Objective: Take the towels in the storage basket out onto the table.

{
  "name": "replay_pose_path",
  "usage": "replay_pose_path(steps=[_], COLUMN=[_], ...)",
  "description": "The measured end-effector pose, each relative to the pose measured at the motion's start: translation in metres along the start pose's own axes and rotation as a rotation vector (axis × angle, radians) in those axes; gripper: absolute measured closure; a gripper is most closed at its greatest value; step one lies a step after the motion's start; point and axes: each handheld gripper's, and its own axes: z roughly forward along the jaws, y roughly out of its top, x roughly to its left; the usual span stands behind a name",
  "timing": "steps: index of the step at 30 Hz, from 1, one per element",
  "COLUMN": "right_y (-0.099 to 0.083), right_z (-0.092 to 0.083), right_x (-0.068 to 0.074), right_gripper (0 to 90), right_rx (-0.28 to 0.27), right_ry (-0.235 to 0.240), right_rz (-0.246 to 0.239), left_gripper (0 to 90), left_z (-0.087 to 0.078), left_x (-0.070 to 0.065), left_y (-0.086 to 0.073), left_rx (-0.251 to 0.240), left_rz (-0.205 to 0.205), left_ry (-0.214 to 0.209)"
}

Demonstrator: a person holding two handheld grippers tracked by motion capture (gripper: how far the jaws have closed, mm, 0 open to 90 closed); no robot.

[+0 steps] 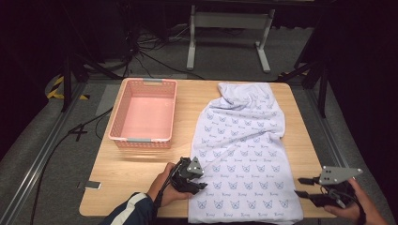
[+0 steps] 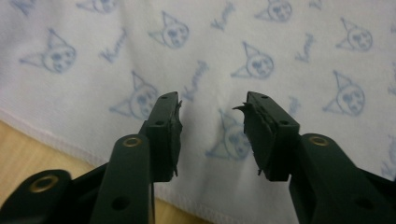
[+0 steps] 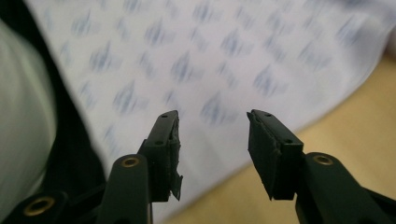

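Light falls from above on the table (image 1: 141, 173), which stands bright while the floor and the room beyond its far edge sink into near black. The pink basket (image 1: 143, 115) throws a soft shadow on the wood just in front of it. The high view is slightly soft, without glare. In the right gripper view the printed cloth (image 3: 224, 60) is smeared by motion blur; in the left gripper view its print is fairly sharp.

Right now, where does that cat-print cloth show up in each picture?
High view: cat-print cloth runs down the table's right half.
Left gripper view: it lies behind the open claw, hem at lower left.
Right gripper view: blurred, upper middle.
Shared landmark: wooden table.
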Motion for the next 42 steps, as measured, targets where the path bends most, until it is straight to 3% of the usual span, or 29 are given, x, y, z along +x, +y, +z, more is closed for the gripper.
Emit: replay_pose_path(steps=[1,2,3,4,6,8,10,11,12,13,15,16,18,20,21,22,24,25,27,29,30,32,35,36,37,38,40,41,42], right_y=[0.009,0.015,0.015,0.02,0.032,0.038,0.042,0.042,0.042,0.041,0.035,0.029,0.022,0.016,0.013,0.01,0.006,0.004,0.003,0.002,0.002,0.005,0.02,0.026,0.031,0.038,0.046,0.048,0.048], right_z=[0.014,0.024,0.024,0.036,0.063,0.085,0.101,0.107,0.11,0.112,0.112,0.112,0.109,0.101,0.098,0.094,0.086,0.083,0.076,0.07,0.07,0.067,0.065,0.066,0.068,0.073,0.084,0.09,0.094], right_x=[-0.013,-0.022,-0.022,-0.031,-0.045,-0.056,-0.064,-0.068,-0.069,-0.07,-0.069,-0.066,-0.059,-0.052,-0.048,-0.043,-0.033,-0.028,-0.019,-0.013,-0.013,-0.011,-0.028,-0.038,-0.046,-0.06,-0.085,-0.097,-0.105], right_gripper=[51.1,51.8,51.8,52.7,55.5,62.1,69.6,72.3,73.1,73.6,73.7,73.1,72.3,71.5,71.3,70.9,69.7,69.5,68.2,66.3,66.3,61.2,55.5,54.1,54.2,53.5,54.4,53.8,52.8], right_rx=[-0.045,-0.067,-0.067,-0.085,-0.065,-0.066,-0.046,-0.045,-0.039,-0.022,0.01,0.052,0.04,0.051,0.056,0.061,0.089,0.109,0.162,0.22,0.22,0.237,0.121,0.08,0.057,0.02,-0.029,-0.049,-0.06], right_ry=[-0.039,-0.066,-0.066,-0.071,-0.122,-0.1,-0.103,-0.088,-0.086,-0.086,-0.063,-0.04,-0.028,0.001,0.017,0.031,0.068,0.098,0.179,0.245,0.245,0.232,0.117,0.058,0.016,-0.053,-0.163,-0.147,-0.136], right_rz=[0.02,0.041,0.041,0.067,0.055,0.053,0.08,0.096,0.108,0.112,0.115,0.114,0.108,0.102,0.106,0.114,0.105,0.105,0.092,0.078,0.078,0.039,0.039,0.05,0.056,0.066,0.093,0.145,0.165], left_gripper=[46.7,45.4,44.3,44.3,42.9,47.2,48.6,48.6,48.6,48.0,47.8,47.9,47.5,47.9,48.2,49.7,51.8,51.9,52.2,51.1,48.5,45.8,40.9,40.7,40.4,40.7,40.1,38.9,39.8], left_z=[0.002,0.005,0.005,0.008,0.017,0.023,0.029,0.031,0.033,0.033,0.029,0.027,0.024,0.021,0.019,0.017,0.013,0.011,0.009,0.008,0.008,0.005,0.011,0.014,0.019,0.024,0.034,0.038,0.042], left_x=[0.004,0.007,0.007,0.01,0.019,0.026,0.035,0.036,0.037,0.037,0.033,0.029,0.02,0.01,0.004,-0.001,-0.015,-0.021,-0.032,-0.039,-0.039,-0.031,-0.004,0.004,0.016,0.027,0.048,0.054,0.062], left_y=[0.007,0.012,0.012,0.016,0.024,0.028,0.028,0.028,0.027,0.025,0.022,0.02,0.015,0.008,0.005,0.003,-0.002,-0.003,-0.004,-0.001,-0.001,0.01,0.029,0.034,0.043,0.05,0.061,0.064,0.067], left_rx=[-0.019,-0.031,-0.031,-0.03,-0.042,-0.045,-0.029,-0.02,-0.003,-0.025,-0.014,-0.007,-0.005,-0.029,-0.033,-0.036,-0.022,-0.004,0.026,0.027,0.027,-0.017,-0.087,-0.09,-0.101,-0.109,-0.122,-0.111,-0.125], left_rz=[-0.013,-0.012,-0.012,-0.012,-0.01,-0.001,-0.046,-0.035,-0.048,-0.062,-0.066,-0.065,-0.053,-0.069,-0.103,-0.103,-0.086,-0.091,-0.05,0.006,0.006,0.006,-0.061,-0.069,-0.077,-0.101,-0.161,-0.162,-0.184], left_ry=[0.041,0.058,0.058,0.071,0.1,0.122,0.09,0.095,0.091,0.078,0.049,0.04,0.031,0.004,-0.039,-0.085,-0.154,-0.208,-0.26,-0.221,-0.221,-0.118,0.025,0.057,0.118,0.156,0.19,0.22,0.238])
